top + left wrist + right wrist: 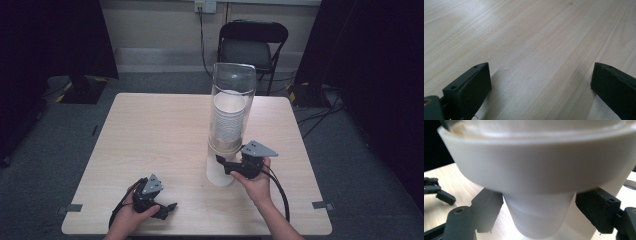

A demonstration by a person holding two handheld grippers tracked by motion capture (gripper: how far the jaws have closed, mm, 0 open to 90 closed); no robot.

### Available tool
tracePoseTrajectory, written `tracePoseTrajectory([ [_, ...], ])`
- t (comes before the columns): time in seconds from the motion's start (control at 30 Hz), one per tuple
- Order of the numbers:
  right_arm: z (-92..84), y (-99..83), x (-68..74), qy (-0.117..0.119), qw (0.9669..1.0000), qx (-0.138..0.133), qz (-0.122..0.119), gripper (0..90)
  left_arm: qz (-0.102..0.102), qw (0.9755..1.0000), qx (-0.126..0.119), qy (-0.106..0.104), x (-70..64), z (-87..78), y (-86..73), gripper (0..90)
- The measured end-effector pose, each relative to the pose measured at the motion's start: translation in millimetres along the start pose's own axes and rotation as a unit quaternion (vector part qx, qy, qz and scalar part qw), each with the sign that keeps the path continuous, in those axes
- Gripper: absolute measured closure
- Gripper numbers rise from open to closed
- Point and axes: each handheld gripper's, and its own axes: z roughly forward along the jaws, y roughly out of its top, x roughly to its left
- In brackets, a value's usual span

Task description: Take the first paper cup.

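- My right gripper had its jaws apart either side of the cup hanging below the dispenser: light, thin-walled, crushable, I judged.
- My left gripper, jaws wide apart, idled over bare counter well aside of the dispenser.

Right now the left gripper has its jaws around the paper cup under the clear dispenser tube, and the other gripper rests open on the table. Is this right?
The sides are swapped. The right gripper has its jaws around the paper cup under the clear dispenser tube, as the right gripper view shows. The left gripper rests open on the table.
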Motion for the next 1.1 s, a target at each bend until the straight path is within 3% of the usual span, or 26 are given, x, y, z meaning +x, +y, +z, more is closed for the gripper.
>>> tracePoseTrajectory([
  [0.37,5.7,0.7,-1.1,0.018,0.9993,-0.019,0.027,28.8,0.000,1.0000,0.001,0.000,0.0,0.1,0.0,2.2],
  [0.57,4.4,-1.4,-0.3,0.014,0.9999,-0.008,-0.001,34.5,0.000,1.0000,0.001,0.000,-0.2,0.2,0.0,2.1],
  [1.1,3.9,-3.5,-3.0,0.021,0.9997,-0.007,-0.013,35.2,-0.004,1.0000,-0.002,0.000,-0.5,0.4,-0.1,2.1],
])
